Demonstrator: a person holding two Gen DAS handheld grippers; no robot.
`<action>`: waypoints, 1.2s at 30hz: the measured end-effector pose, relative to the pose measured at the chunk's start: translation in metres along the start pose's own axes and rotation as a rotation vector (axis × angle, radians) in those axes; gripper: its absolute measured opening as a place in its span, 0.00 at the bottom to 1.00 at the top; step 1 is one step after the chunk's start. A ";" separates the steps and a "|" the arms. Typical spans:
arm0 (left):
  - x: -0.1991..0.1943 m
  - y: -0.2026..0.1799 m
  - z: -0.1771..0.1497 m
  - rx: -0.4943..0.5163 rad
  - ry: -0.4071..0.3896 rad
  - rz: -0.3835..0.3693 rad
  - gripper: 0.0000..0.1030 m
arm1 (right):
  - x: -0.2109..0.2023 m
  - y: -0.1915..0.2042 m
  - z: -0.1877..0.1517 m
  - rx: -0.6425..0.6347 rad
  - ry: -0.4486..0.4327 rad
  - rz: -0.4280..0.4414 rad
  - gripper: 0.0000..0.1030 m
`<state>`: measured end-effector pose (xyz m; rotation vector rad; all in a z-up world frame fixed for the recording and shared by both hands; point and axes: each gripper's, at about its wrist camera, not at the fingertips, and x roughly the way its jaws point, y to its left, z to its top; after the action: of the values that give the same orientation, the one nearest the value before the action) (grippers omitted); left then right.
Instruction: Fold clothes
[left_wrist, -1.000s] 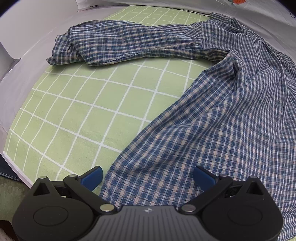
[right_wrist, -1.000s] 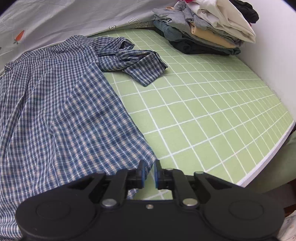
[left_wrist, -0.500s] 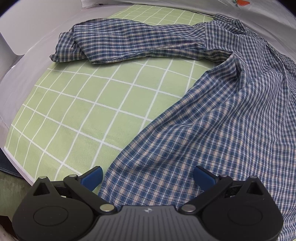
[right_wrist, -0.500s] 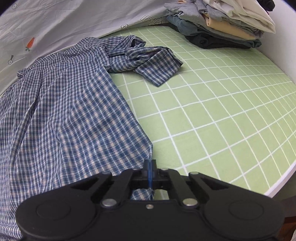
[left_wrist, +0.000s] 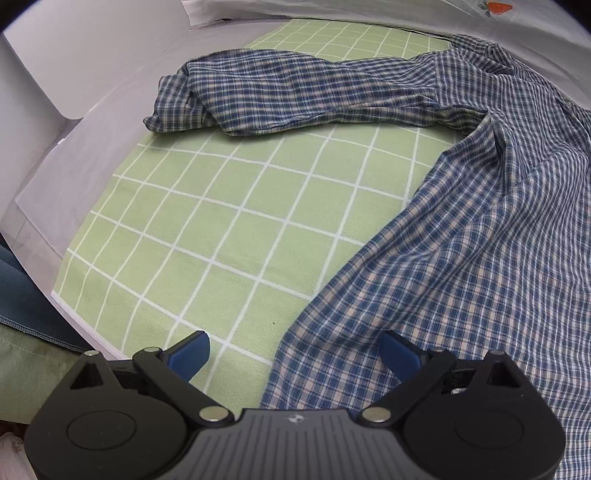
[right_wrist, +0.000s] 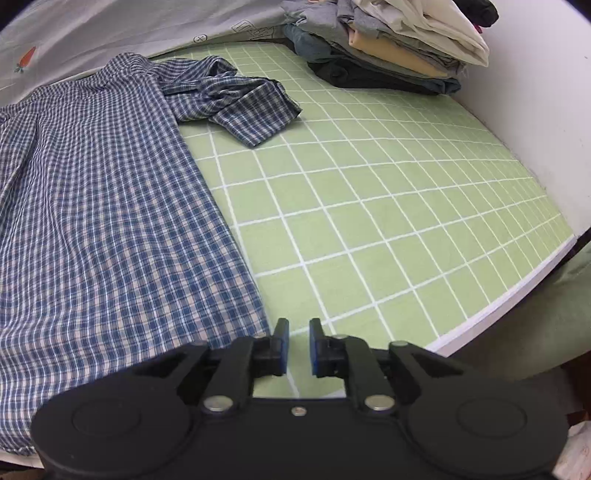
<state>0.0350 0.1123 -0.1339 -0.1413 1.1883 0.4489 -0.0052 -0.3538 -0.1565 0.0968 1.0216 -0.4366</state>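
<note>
While both tools tilt steeply down toward the bed, they differ in how they stand. The left gripper (left_wrist: 295, 350) has its blue pads spread wide and is closing slightly; the near corner of the plaid shirt (left_wrist: 461, 258) lies between them, nearer the right-hand pad, but neither pad presses on the cloth, so it grasps nothing. The right gripper (right_wrist: 297, 347) has its pads a narrow gap apart and is opening; only the green grid mat (right_wrist: 388, 221) shows in the gap, and the shirt's edge lies just to the left of its left-hand pad, released.

Seen from the left gripper, the shirt's body runs from just ahead of the pads up and away to the right, its long axis pointing from the hem near the tool toward the collar at the far edge. One sleeve (left_wrist: 277, 99) stretches across the far part of the mat to the left, cuff end bunched. From the right gripper, the body fills the left side ahead, and the other sleeve (right_wrist: 240, 107) lies crumpled far ahead, pointing right. A stack of folded clothes (right_wrist: 399, 48) sits at the far right, well apart from the tool.
</note>
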 end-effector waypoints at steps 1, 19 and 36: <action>-0.001 0.002 0.003 0.007 -0.008 0.000 0.93 | 0.000 0.000 0.002 0.005 -0.012 0.005 0.39; 0.000 0.011 0.011 -0.037 0.006 -0.111 0.04 | -0.010 0.084 0.014 -0.212 -0.059 0.106 0.47; -0.003 -0.002 0.096 -0.028 -0.102 -0.203 0.56 | 0.029 0.148 0.113 -0.242 -0.127 0.185 0.77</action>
<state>0.1174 0.1419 -0.0950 -0.2578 1.0551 0.2904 0.1574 -0.2594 -0.1393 -0.0530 0.9239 -0.1470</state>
